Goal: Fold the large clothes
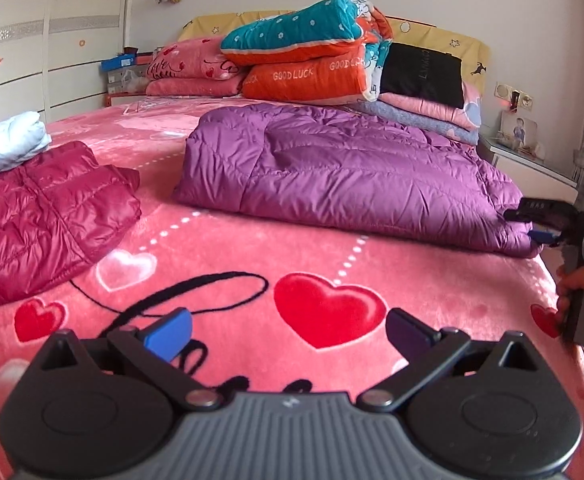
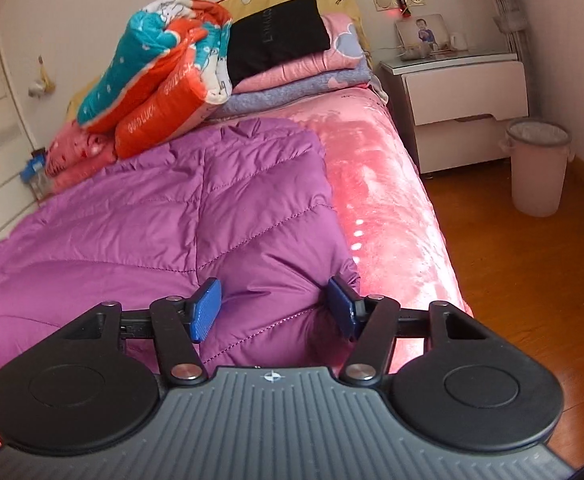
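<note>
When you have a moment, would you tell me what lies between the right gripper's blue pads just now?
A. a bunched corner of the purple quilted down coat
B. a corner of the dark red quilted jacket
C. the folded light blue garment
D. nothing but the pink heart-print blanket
A: in the right wrist view, the right gripper straddles a puckered corner of the purple quilted down coat near the bed's edge, its jaws partly open.

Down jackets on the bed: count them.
2, possibly more hidden. The purple down jacket lies mid-bed, before the stacked quilts; the magenta down jacket lies at the left, beside a white folded item of unclear kind.
</note>
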